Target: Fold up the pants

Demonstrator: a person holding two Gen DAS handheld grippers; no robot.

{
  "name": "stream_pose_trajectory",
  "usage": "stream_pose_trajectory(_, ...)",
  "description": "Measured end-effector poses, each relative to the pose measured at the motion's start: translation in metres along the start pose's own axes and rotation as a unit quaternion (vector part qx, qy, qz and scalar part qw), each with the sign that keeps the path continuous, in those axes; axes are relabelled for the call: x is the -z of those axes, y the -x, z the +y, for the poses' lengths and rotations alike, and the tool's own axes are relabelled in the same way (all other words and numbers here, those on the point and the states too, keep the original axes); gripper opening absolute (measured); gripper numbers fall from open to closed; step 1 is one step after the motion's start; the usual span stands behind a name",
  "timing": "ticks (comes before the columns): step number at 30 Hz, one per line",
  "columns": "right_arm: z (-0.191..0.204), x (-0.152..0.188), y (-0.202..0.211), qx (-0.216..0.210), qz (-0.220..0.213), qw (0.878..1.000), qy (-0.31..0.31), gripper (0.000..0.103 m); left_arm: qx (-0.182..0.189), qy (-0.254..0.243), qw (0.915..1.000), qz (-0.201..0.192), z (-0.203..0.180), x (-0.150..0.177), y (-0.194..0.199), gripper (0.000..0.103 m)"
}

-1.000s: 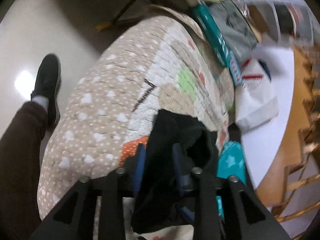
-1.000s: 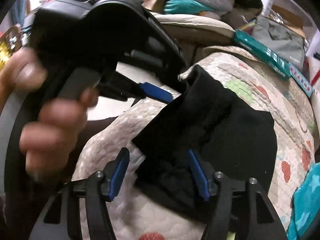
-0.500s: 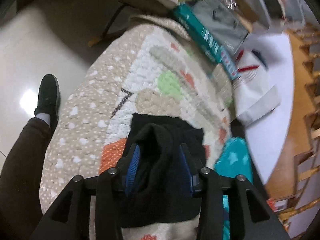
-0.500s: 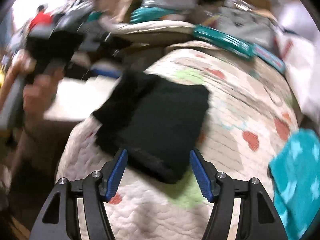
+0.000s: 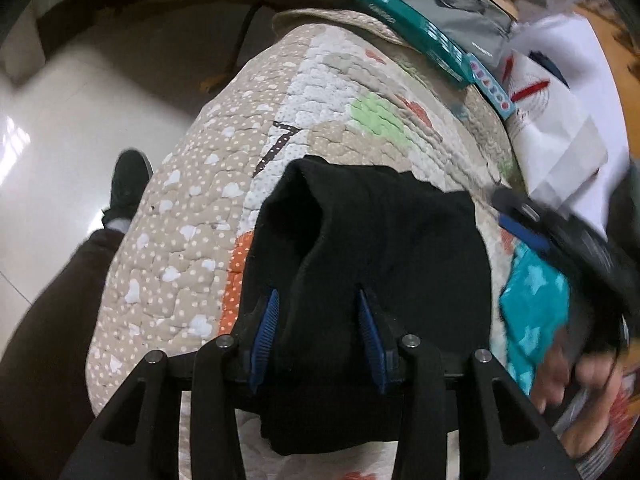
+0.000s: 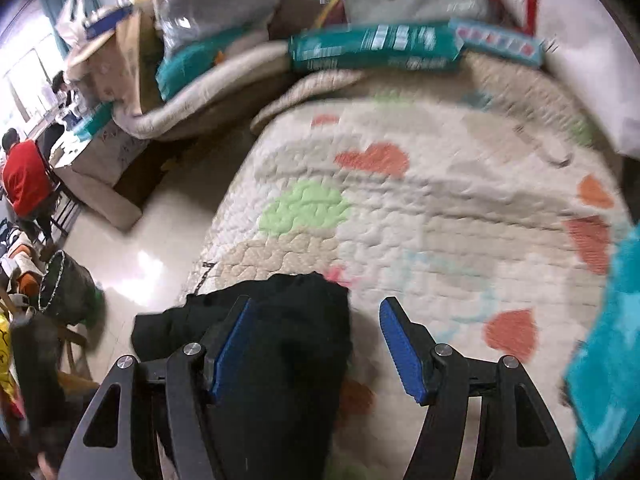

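The black pants (image 5: 384, 256) lie folded into a compact bundle on a patterned quilt (image 5: 192, 240). My left gripper (image 5: 318, 300) straddles a raised fold of the pants, its blue pads on either side, jaws parted. My right gripper (image 6: 316, 308) is open and empty above the quilt (image 6: 440, 208), with the pants (image 6: 280, 344) under its left finger. The right gripper also shows, blurred, at the right edge of the left wrist view (image 5: 560, 240).
A teal long box (image 5: 412, 36) and a grey bag (image 5: 460, 4) lie at the quilt's far end. A teal towel (image 5: 536, 312) lies at the right. White paper bags (image 5: 556, 120) sit beyond. My shoe (image 5: 128, 180) stands on the floor at left.
My left gripper has opened wider around the pants fold. My right gripper has pulled back from the pants and swung right, staying open.
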State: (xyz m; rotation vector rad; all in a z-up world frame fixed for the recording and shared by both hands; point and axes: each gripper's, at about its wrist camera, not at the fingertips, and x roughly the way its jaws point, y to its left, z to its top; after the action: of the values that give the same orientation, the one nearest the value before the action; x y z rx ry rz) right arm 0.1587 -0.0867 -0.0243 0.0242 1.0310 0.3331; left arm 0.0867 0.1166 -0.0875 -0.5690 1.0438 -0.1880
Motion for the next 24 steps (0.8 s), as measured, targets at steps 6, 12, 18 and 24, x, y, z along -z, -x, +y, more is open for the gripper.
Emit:
stream_pose_trajectory(6, 0.021, -0.006, -0.045, 0.067, 0.060, 0.993, 0.078, 0.014, 0.011, -0.005, 0.9998, -0.014, 0.003, 0.008, 0.000, 0.040)
stream_pose_trajectory(12, -0.007, -0.026, -0.049, 0.142, 0.041, 0.989, 0.013, 0.010, 0.016, -0.005, 0.9997, -0.016, 0.006, 0.009, -0.004, 0.041)
stream_pose_trajectory(18, -0.035, -0.002, -0.004, 0.080, 0.017, 0.996, -0.031, 0.028, 0.058, 0.036, 0.9976, -0.010, 0.021, 0.002, 0.017, 0.041)
stream_pose_trajectory(24, -0.036, 0.049, 0.035, 0.004, -0.020, 0.999, -0.043, 0.084, 0.066, 0.084, 0.9938, -0.032, 0.043, -0.005, 0.036, 0.050)
